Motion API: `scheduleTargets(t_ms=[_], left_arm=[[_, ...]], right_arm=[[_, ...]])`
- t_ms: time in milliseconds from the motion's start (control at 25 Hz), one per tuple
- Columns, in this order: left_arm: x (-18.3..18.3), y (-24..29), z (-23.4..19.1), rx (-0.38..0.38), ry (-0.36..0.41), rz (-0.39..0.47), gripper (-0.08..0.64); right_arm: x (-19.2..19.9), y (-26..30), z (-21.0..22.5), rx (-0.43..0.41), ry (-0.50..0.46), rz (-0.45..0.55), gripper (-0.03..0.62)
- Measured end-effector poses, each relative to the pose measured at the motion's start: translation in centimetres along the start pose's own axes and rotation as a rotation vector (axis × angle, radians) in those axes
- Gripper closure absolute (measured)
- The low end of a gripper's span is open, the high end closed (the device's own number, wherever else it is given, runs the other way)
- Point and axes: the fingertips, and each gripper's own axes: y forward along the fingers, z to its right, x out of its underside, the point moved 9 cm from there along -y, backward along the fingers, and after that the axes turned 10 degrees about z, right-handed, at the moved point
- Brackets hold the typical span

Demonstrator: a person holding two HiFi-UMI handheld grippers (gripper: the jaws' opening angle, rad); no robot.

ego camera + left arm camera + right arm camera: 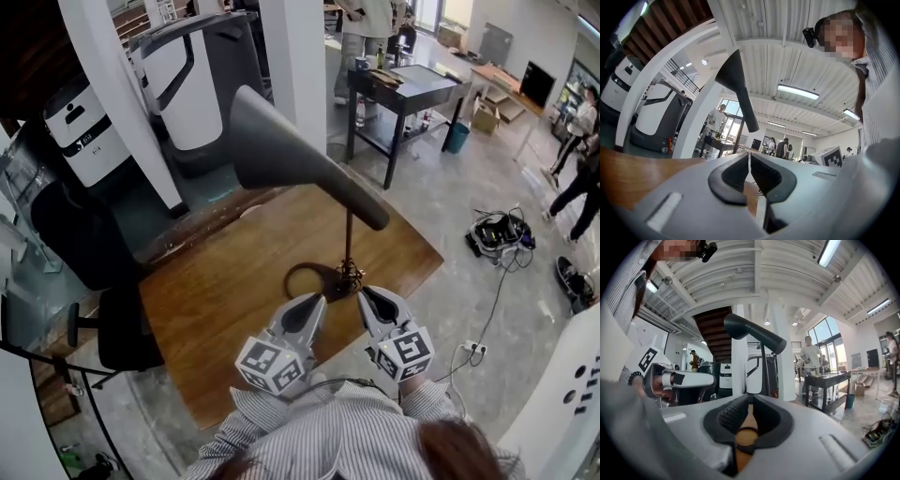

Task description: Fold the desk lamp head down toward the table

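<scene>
- Both tongs are shut and empty. The left gripper [314, 298] has its dark pads [733, 174] pressed together at the tips with nothing between them. The right gripper [367, 292] also has its tips meeting, and only wood and a bit of the lamp's base show through the gap lower down.
- They sit side by side above the near part of the brown wooden table [216, 309], pointing at the lamp's foot.
- Their tips are close to the dark ring-shaped base [330, 281]. From the head view I cannot tell whether the left tip brushes that ring. Neither gripper touches anything higher on the lamp.
- The dark grey cone-shaped desk lamp head [281, 150] stands high over the table on a thin brown upright stem [349, 234].
- Its wide mouth is toward the far left, and its narrow end slopes down to the right past the top of the stem.
- In both gripper views the lamp head sits well above the jaws, against the ceiling.
- As I judge it, none of the folding is done: the lamp head is raised and nothing has hold of it.
- What is left is nearly everything. One gripper has to open, reach up and take the lamp head or its narrow end. It then has to swing it down toward the table, probably while the other gripper steadies the stem or base.
</scene>
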Motion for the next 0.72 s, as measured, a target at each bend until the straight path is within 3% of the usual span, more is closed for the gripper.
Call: scheduleTargets(t_ms=[120, 440, 720], left_arm=[[-0.6, 0.9, -0.9, -0.006, 0.023, 0.014, 0.546], [-3.9, 3.7, -2.5, -0.048, 0.132, 0.07, 0.422], [-7.9, 5.4, -3.3, -0.068, 0.217, 0.146, 0.396]], right_arm=[[0.1, 1.6, 1.1, -0.012, -0.01, -0.005, 0.566], [0.0, 6.2, 3.6, -0.049, -0.048, -0.044, 0.516], [0.1, 10.5, 4.7, -0.076, -0.134, -0.057, 0.502]])
